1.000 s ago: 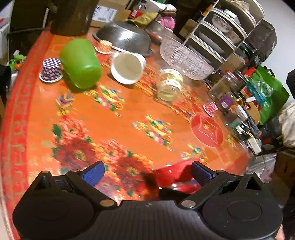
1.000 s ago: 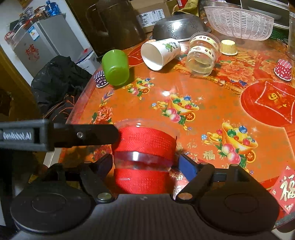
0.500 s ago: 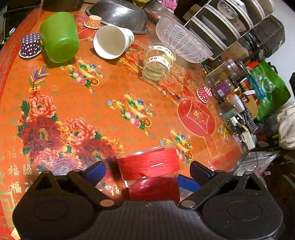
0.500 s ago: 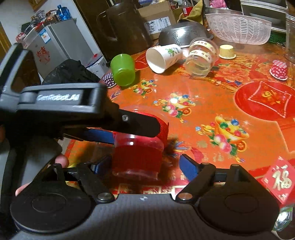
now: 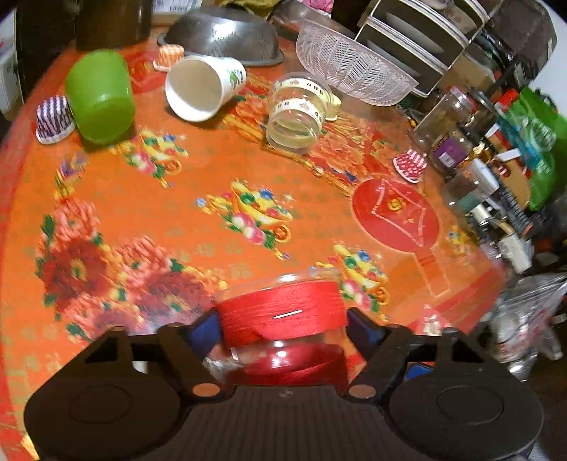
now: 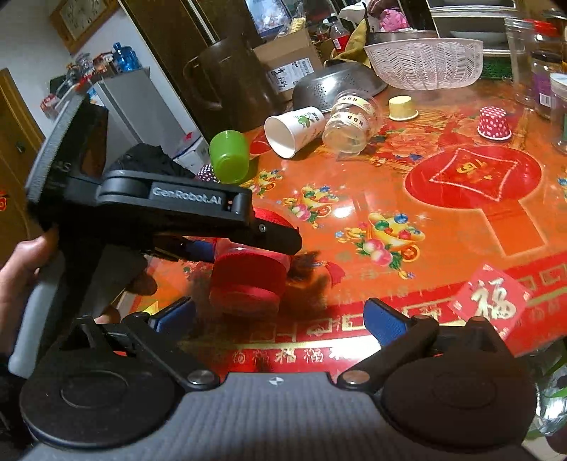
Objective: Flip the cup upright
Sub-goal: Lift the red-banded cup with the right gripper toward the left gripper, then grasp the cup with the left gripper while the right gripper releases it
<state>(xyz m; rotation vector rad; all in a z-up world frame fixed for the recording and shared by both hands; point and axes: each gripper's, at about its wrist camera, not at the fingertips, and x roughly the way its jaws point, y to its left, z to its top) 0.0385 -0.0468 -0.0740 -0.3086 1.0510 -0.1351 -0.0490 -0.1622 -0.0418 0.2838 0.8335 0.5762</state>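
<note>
A clear plastic cup with red bands (image 5: 283, 315) sits between the blue pads of my left gripper (image 5: 283, 328), which is shut on it near the table's front edge. In the right wrist view the same cup (image 6: 248, 280) is held by the left gripper's black body (image 6: 170, 212); its wide end faces up. My right gripper (image 6: 280, 319) is open and empty, drawn back from the cup. Further back lie a green cup (image 5: 101, 97), a white paper cup (image 5: 203, 87) and a clear jar (image 5: 296, 111), all on their sides.
The round table has a red-orange flowered cover (image 5: 248, 198). At the back are a metal colander (image 5: 223, 32), a clear plastic basket (image 5: 351, 67) and a dish rack (image 5: 425, 32). Small upside-down paper cups (image 5: 53, 118) (image 5: 411, 165) dot the table. Jars stand at the right edge (image 6: 531, 71).
The right gripper let go of the red cup and pulled back, jaws wide. The left gripper closed its pads on the cup and holds it.
</note>
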